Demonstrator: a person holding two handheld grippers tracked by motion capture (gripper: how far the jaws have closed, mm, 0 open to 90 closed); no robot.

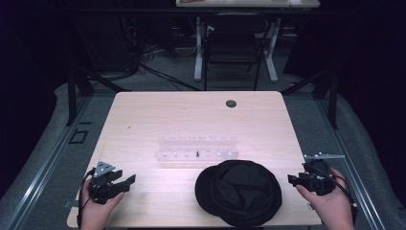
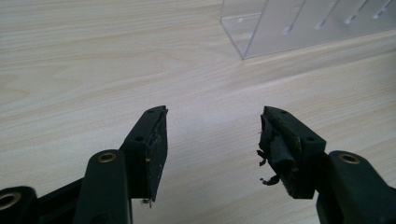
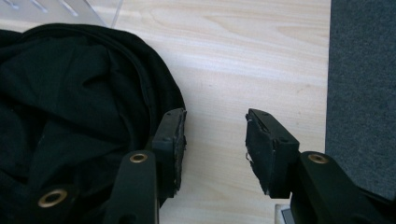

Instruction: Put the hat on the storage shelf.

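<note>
Black cap (image 1: 239,191), soft crumpled cloth, round, beside clear ridged plastic rack (image 1: 197,150)

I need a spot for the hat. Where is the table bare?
Bare wood lies behind the clear rack up to the grommet hole, and left of the black hat by the left gripper. Crowded: rack and hat nearly meet.

A pale wood-grain worktop (image 1: 143,120) stands under bright light while the room around it lies in deep shadow. Grey carpet (image 1: 43,158) covers the floor on both sides of the worktop, crossed by metal rails (image 1: 356,187). A round dark grommet (image 1: 231,103) sits near the worktop's far edge. Beyond that edge stands a dark chair (image 1: 233,48), pushed up to a second desk (image 1: 249,4) with white legs. A tangle of black cables (image 1: 143,60) lies on the floor beside the chair.
</note>
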